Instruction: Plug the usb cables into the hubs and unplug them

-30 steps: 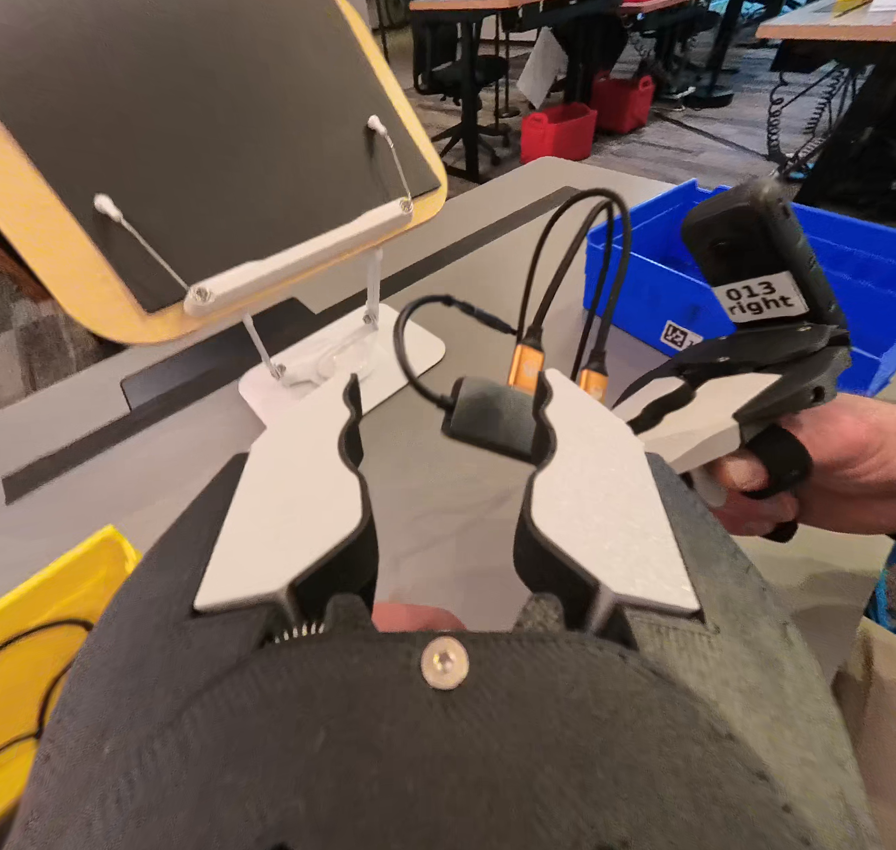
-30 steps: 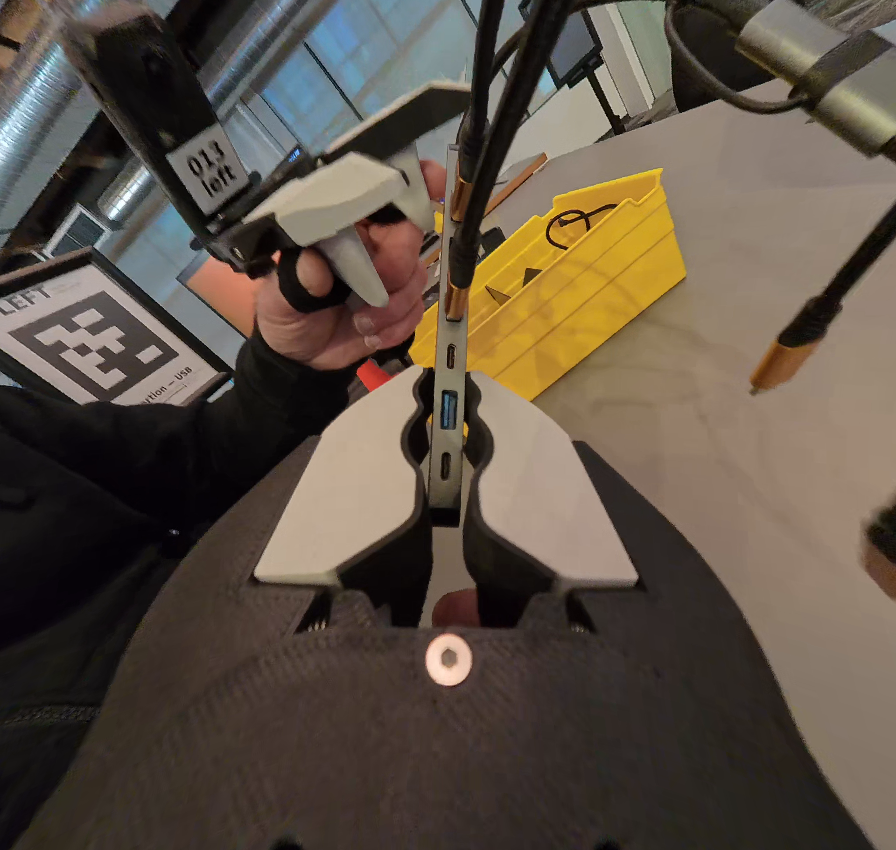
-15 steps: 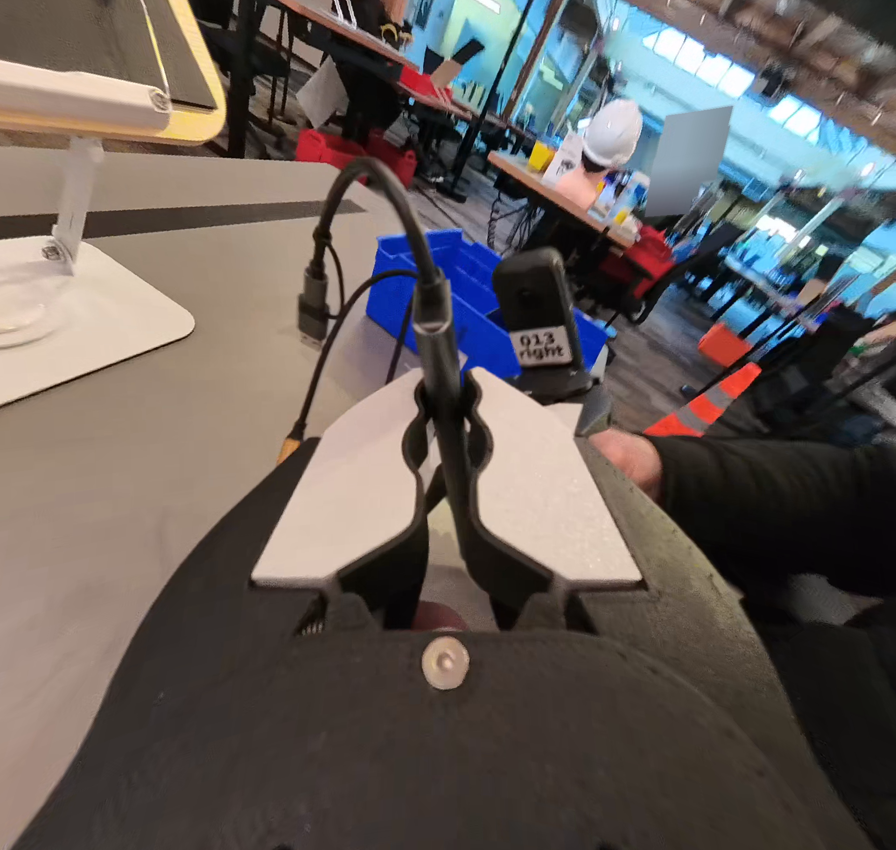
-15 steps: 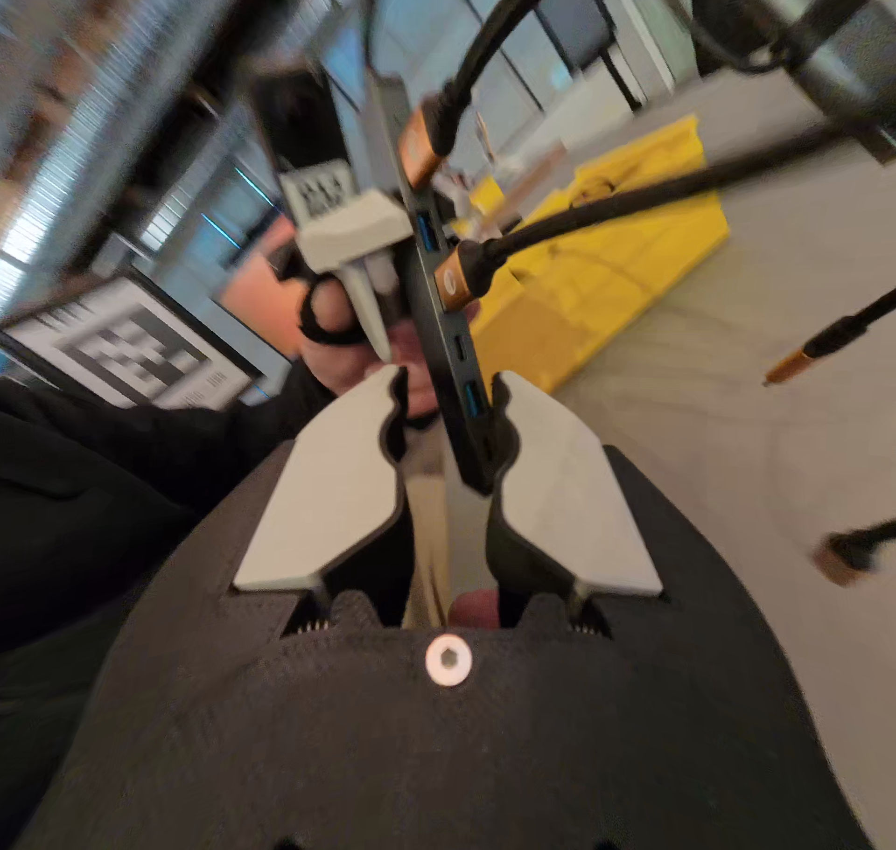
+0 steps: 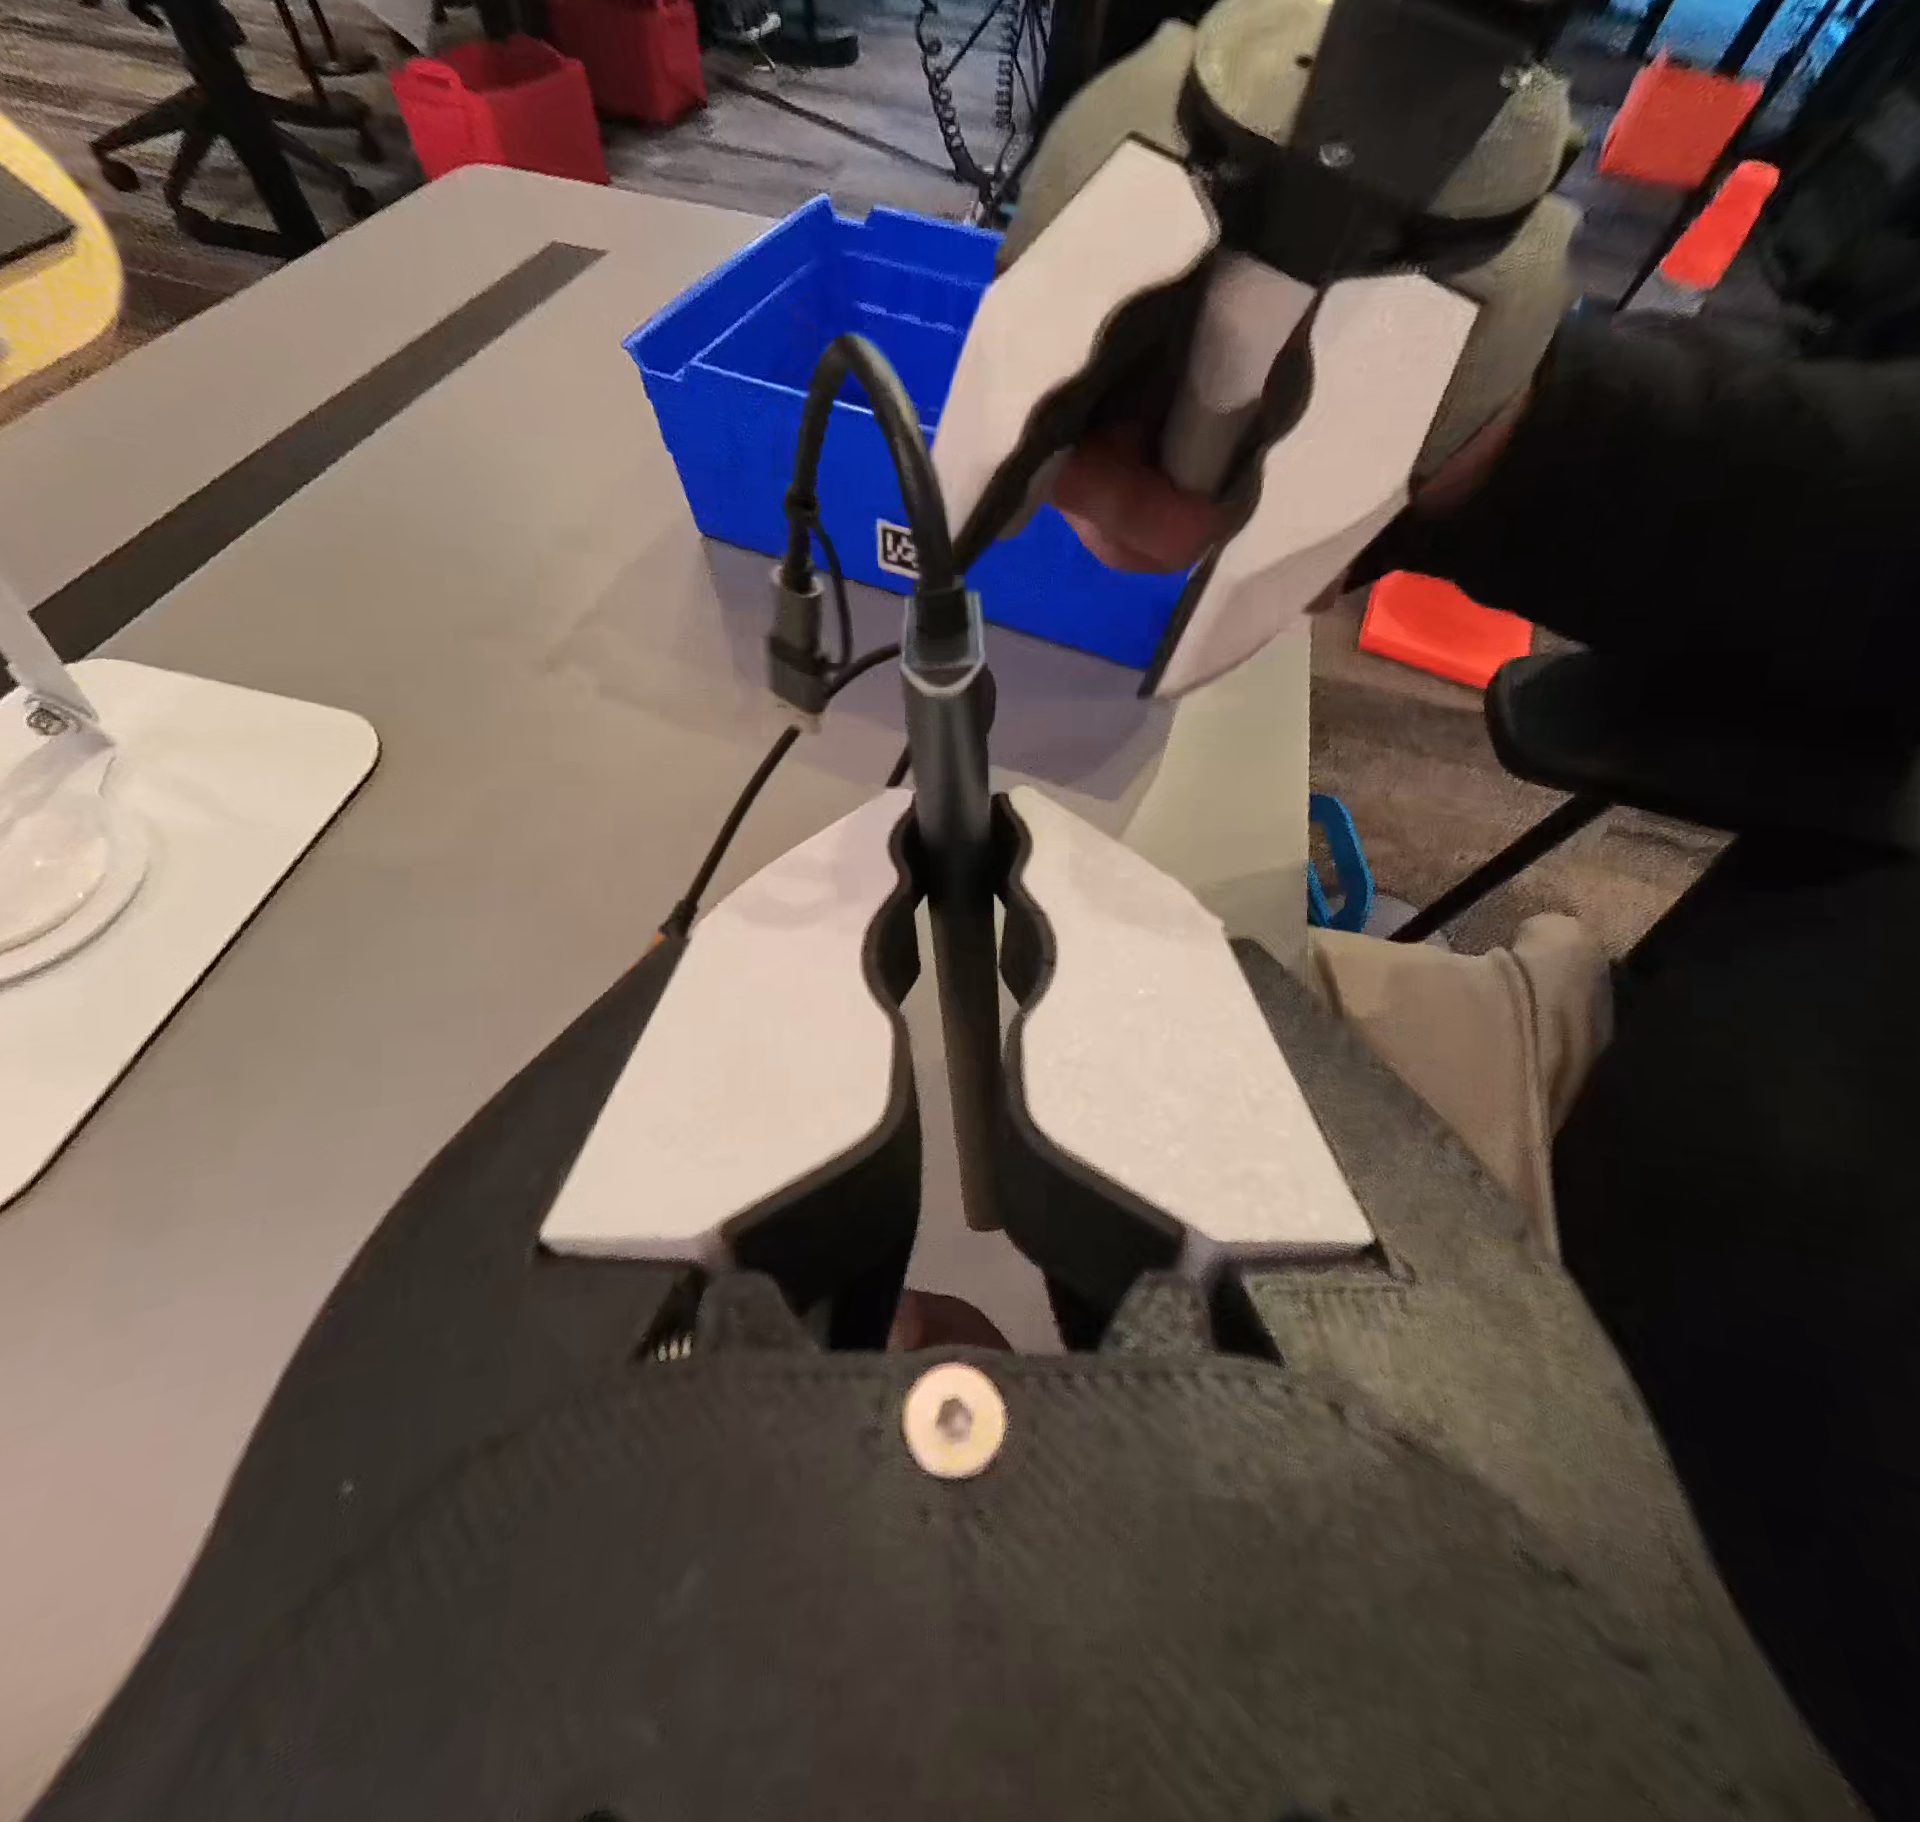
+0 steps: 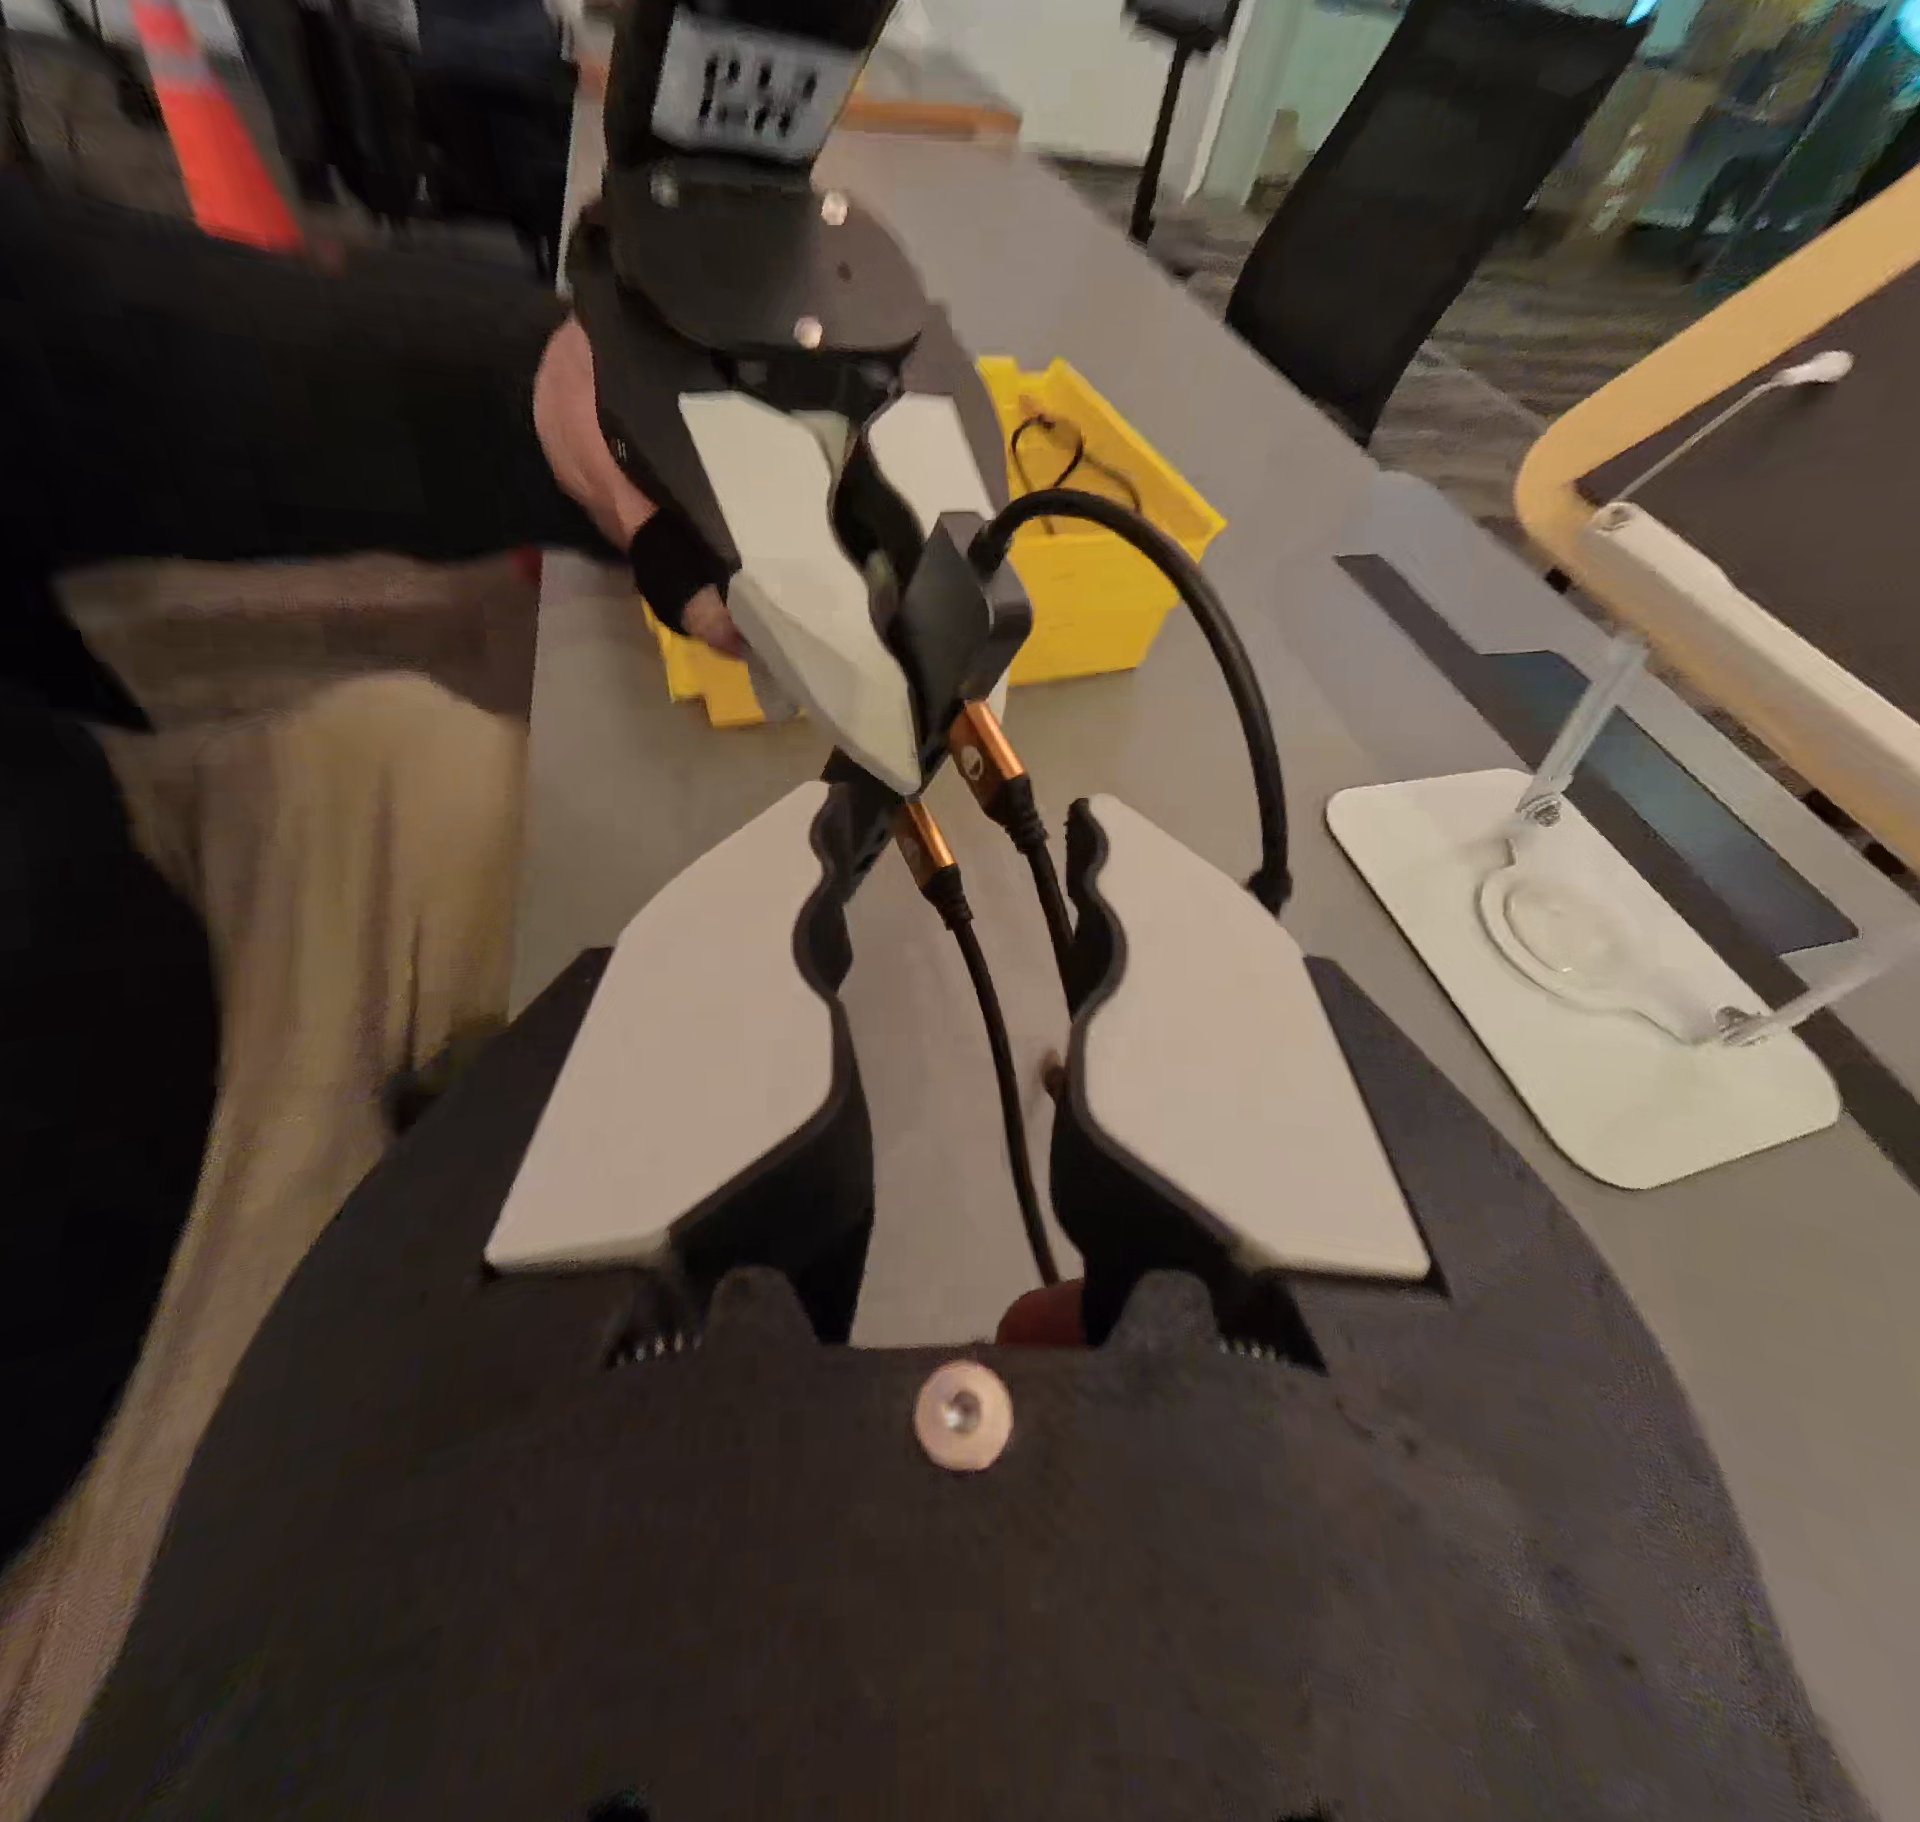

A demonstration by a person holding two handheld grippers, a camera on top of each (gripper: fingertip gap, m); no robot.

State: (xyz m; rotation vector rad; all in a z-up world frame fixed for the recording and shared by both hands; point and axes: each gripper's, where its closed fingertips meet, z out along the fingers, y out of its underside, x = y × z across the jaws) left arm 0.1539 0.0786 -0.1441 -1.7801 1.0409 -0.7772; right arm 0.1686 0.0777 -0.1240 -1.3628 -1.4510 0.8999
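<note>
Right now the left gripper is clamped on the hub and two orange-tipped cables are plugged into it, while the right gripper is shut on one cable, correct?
Not quite: the right gripper is open, its fingers apart around the orange-tipped cables, as the right wrist view shows. The left gripper is clamped on the hub.

Dim, even indoor lighting; wide-angle distortion bends both views' edges, with motion blur strongest in the right wrist view.
</note>
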